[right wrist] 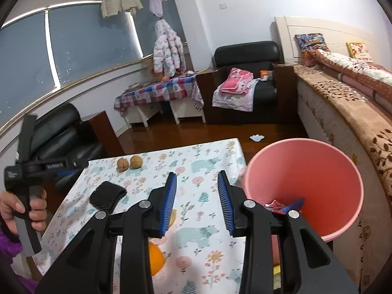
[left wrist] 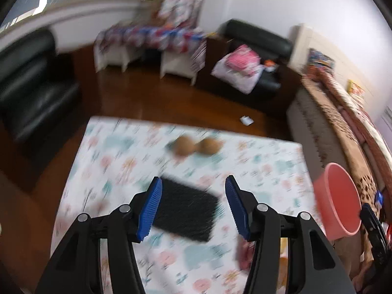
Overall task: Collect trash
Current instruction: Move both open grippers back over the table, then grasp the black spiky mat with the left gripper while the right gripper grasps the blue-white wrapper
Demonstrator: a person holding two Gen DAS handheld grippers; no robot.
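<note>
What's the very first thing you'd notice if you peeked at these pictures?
The big pink bucket beside the table's right edge, with colourful wrappers at its bottom. Then the flowery tablecloth, with two brown walnuts near its far edge and a black knitted cloth to the left.

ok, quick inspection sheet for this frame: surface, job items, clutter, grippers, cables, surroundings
Surface: table with floral cloth, flat.
Job's things: pink bucket past the table's right edge, colourful wrappers inside.
Clutter: two walnuts at the far edge; black knitted cloth; orange fruit partly hidden behind the right gripper; white scrap on the floor.
Grippers: left gripper open above the black cloth, empty; right gripper open, empty.
Cables: nothing seen.
Surroundings: black armchairs, bed, hanging jacket.
</note>
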